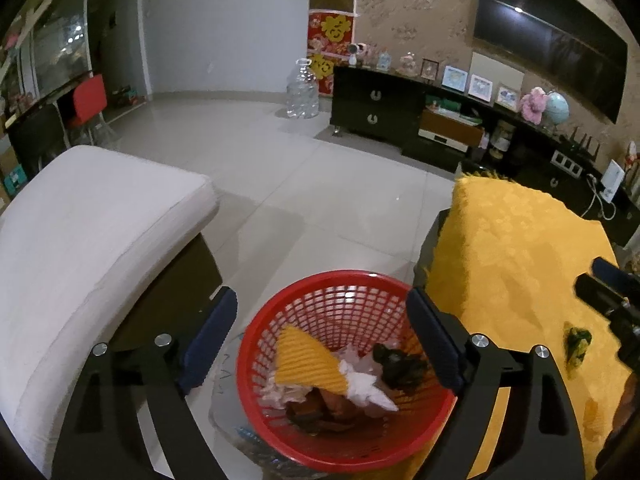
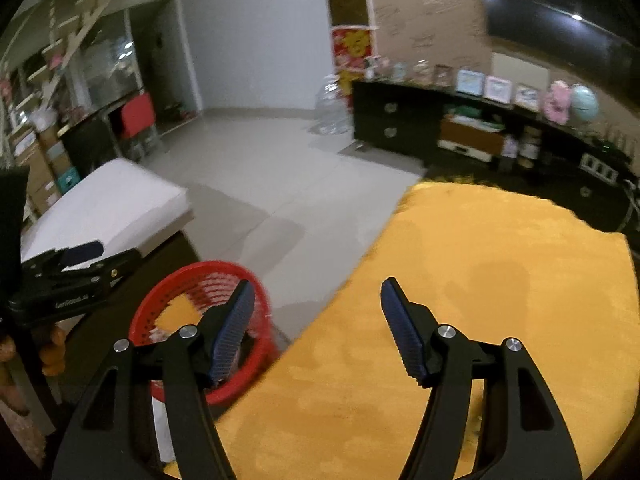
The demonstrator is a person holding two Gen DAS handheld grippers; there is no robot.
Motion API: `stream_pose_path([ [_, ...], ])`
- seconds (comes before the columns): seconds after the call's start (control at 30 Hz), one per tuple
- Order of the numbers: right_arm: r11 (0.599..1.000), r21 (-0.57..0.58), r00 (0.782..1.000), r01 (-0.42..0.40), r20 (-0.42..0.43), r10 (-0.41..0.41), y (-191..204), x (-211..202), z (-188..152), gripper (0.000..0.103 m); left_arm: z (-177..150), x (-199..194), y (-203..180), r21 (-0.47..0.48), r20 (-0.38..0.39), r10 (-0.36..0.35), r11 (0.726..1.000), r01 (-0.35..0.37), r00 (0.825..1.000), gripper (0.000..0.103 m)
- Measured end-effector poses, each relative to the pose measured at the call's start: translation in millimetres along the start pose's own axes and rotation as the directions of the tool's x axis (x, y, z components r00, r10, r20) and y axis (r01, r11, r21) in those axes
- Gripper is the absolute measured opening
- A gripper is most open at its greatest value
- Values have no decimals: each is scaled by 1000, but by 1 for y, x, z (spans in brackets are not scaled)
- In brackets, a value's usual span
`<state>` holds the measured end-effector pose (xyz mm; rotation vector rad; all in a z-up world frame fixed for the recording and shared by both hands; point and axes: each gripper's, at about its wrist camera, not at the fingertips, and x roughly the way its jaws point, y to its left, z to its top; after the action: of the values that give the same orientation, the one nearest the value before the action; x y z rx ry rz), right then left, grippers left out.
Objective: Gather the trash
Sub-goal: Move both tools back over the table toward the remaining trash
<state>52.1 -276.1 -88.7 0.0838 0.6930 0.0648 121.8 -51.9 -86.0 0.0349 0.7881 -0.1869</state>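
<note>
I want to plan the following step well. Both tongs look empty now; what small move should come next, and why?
Probably bring the right tongs back toward the dark green scrap lying on the yellow cloth. Both tongs are open and empty, the left tongs hang over the red basket, which already holds trash, and this scrap looks like the only piece outside it.

The left black two-finger gripper with blue ribbed pads (image 1: 320, 332) hangs with its jaws spread wide and nothing between them. The right black gripper (image 2: 318, 320) likewise stands wide apart, holding nothing.
</note>
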Motion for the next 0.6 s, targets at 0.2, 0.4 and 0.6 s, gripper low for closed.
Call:
stream_pose_path([
  [0.2, 992, 49, 991, 120, 49, -123, -45, -40, -7, 69, 2, -8, -42, 70, 26, -44, 997, 43, 999, 85],
  [0.4, 966, 121, 972, 228, 34, -234, -91, -87, -29, 69, -2, -14, -91, 137, 32, -110, 985, 105, 993, 85],
  [0.6, 921, 200, 939, 334, 11, -343, -125, -133, -58, 70, -14, -17, -142, 207, 7, -178, 963, 173, 984, 85],
])
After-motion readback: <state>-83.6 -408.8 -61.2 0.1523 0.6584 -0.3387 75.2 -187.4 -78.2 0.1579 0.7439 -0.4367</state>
